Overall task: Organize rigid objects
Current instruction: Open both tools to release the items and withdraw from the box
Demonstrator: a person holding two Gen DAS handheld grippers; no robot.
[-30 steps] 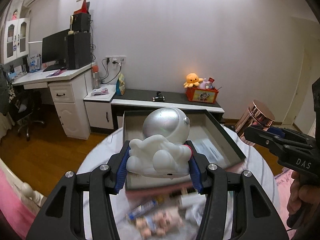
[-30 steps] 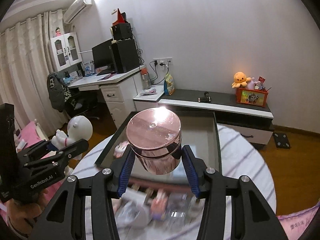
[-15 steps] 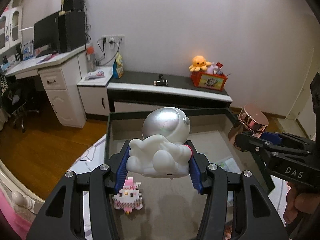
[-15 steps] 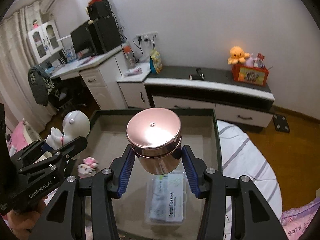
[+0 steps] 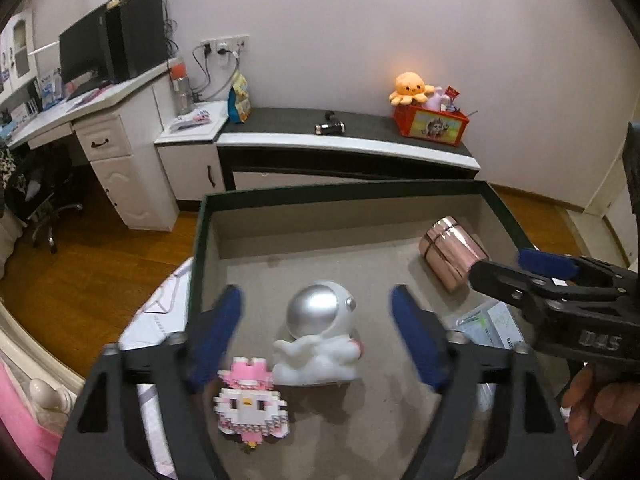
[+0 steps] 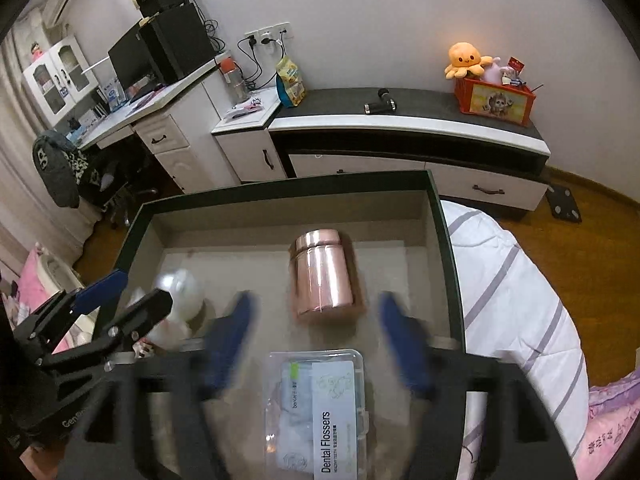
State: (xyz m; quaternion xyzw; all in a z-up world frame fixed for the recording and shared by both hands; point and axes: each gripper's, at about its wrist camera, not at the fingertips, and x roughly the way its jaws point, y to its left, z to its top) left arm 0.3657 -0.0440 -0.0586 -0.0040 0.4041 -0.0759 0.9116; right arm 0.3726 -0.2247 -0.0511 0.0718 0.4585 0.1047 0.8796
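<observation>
Rigid objects: four lie inside a shallow open box (image 5: 196, 248) with dark green walls and a grey felt-like floor.
Astronaut figure (image 5: 320, 334): glossy white moulded body with a round silver helmet, resting on the box floor between the spread fingers of the left gripper (image 5: 316, 336), touching neither pad.
Left gripper: its jaws have just been opening; the blue padded fingers (image 5: 218, 328) now stand wide and let go, with the astronaut between them but free.
Copper canister (image 6: 322, 272): smooth, mirror-bright, rose-coloured cylinder with a lid, lying on its side towards the far wall of the box.
Right gripper (image 6: 316, 340): its jaws have just been opening too; they are parted and holding nothing, with the canister just beyond the tips.
Block figure (image 5: 250, 400): pink and white, built of tiny bricks with a knobbly surface, just beside the astronaut.
Dental flosser pack (image 6: 320, 412): flat, clear plastic case with a printed label, near the box's near edge.
Progress: both carried items appear to be set down in the box, so this step looks finished. Whether more loose items wait outside the box cannot be told.
Underneath: the box sits on a white cover with grey stripes (image 6: 516, 292).
</observation>
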